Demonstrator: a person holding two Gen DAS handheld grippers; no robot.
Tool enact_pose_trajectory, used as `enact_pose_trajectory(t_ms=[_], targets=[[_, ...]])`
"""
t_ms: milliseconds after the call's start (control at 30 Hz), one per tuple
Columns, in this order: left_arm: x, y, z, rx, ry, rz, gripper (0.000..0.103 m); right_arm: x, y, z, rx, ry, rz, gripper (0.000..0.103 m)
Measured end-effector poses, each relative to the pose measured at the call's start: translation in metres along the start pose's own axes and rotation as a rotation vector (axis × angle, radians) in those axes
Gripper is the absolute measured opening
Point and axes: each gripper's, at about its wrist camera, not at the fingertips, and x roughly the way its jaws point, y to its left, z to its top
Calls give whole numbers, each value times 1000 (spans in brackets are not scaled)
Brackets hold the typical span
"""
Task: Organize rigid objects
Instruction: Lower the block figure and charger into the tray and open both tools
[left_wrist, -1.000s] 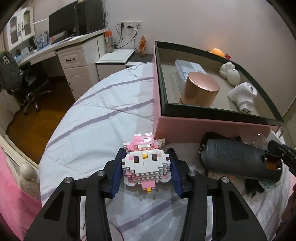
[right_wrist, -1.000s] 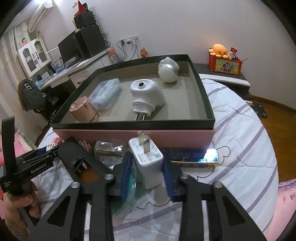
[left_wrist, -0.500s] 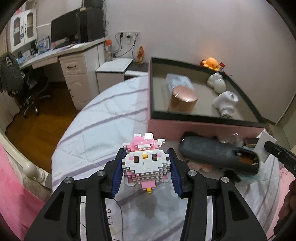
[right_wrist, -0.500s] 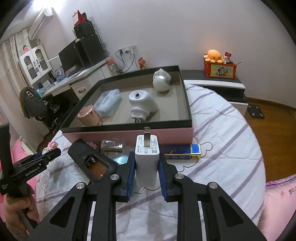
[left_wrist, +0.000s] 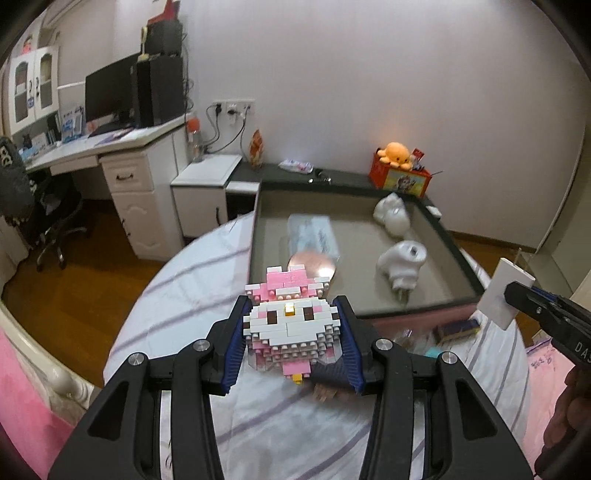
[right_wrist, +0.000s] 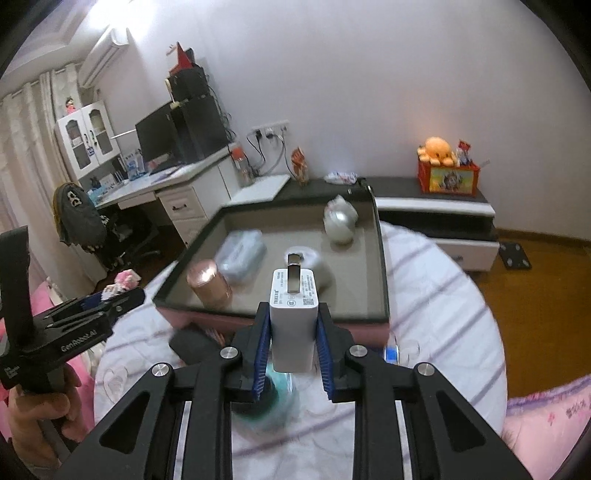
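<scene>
My left gripper (left_wrist: 291, 347) is shut on a pink and white brick figure (left_wrist: 290, 328) and holds it above the bed, in front of the pink box (left_wrist: 417, 314). My right gripper (right_wrist: 293, 345) is shut on a white charger plug (right_wrist: 294, 321), prongs up, also raised in front of the box (right_wrist: 273, 321). The box holds a rose-gold can (right_wrist: 208, 284), a clear pouch (right_wrist: 240, 256), a white plug adapter (left_wrist: 400, 264) and a white round figure (right_wrist: 340, 221). The right gripper with the charger (left_wrist: 504, 295) shows at the right of the left wrist view.
A dark case (right_wrist: 194, 345), a teal object (right_wrist: 275, 398) and small items (left_wrist: 454, 328) lie on the striped bedsheet (right_wrist: 436, 295) in front of the box. A desk (left_wrist: 122, 162) and chair stand to the left, a low cabinet (right_wrist: 436, 206) with an orange plush behind.
Both grippers have risen well above the bed with their objects. The right gripper closed on the charger and lifted it. The box now appears lower and farther in both views.
</scene>
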Motion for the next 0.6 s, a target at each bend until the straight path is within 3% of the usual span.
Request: enact_pose_trajectory(t_ms=[267,600], targets=[[36,-27,49,30,-3,-42,46,24,1,44,-20,-43,3,23],[133,-68,72,50,114,-84,46,101,-31,66,4,48,-53,24]])
